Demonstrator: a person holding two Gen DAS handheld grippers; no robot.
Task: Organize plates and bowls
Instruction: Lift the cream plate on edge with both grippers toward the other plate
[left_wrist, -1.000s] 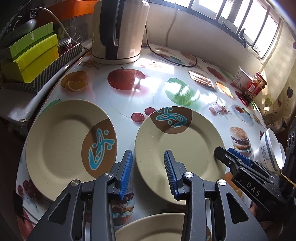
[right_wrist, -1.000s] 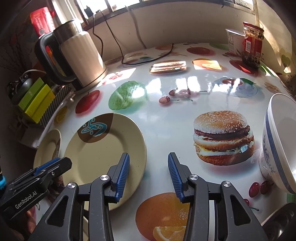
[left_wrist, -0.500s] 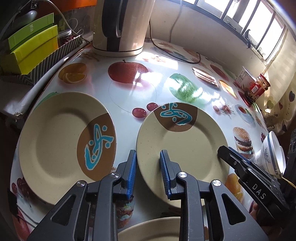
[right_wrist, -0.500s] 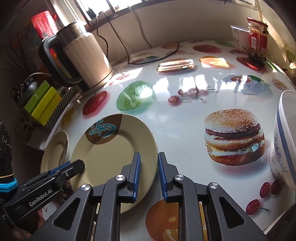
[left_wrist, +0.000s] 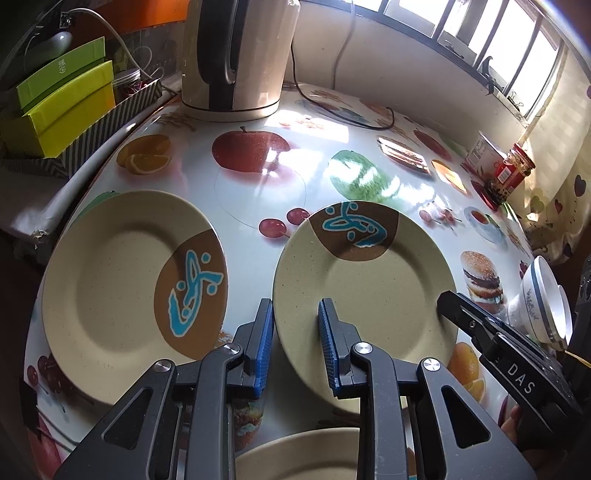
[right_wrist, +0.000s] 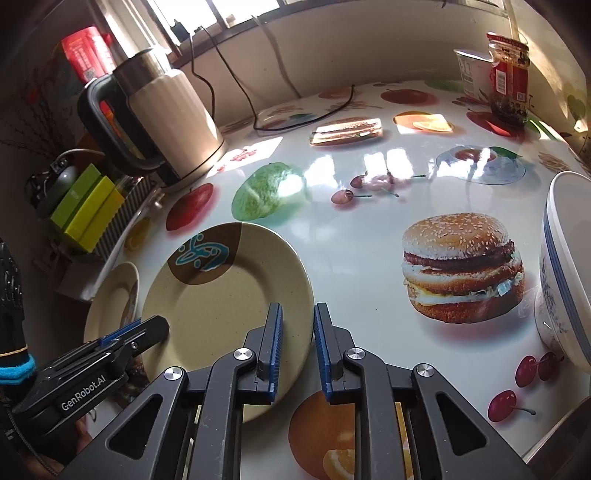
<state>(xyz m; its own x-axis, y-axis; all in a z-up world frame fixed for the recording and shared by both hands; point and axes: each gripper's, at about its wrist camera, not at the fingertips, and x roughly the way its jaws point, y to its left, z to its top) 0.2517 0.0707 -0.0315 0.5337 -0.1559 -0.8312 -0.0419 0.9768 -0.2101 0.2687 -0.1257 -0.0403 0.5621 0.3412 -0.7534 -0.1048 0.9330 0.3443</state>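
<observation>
Two beige plates with brown patches and blue motifs lie on the fruit-print table. The left plate (left_wrist: 122, 273) is at the left, the middle plate (left_wrist: 365, 280) (right_wrist: 225, 295) to its right. A third plate's rim (left_wrist: 295, 454) shows at the bottom. My left gripper (left_wrist: 295, 332) is open, its jaws either side of the middle plate's near-left rim. My right gripper (right_wrist: 297, 339) (left_wrist: 480, 325) is open by a small gap at that plate's right rim. A white bowl with blue lines (right_wrist: 565, 273) (left_wrist: 543, 302) stands at the right.
A cream electric kettle (left_wrist: 236, 55) (right_wrist: 159, 114) with its cord stands at the back left. Green and yellow boxes (left_wrist: 62, 107) sit in a striped tray beyond the table's left edge. A red-lidded jar (right_wrist: 508, 77) and a white cup (right_wrist: 471, 72) stand at the back right.
Both grippers narrowed from wide open half a second ago. Now the left has reopened somewhat around the middle plate's rim, and the right has opened slightly. Both have crept forward.
</observation>
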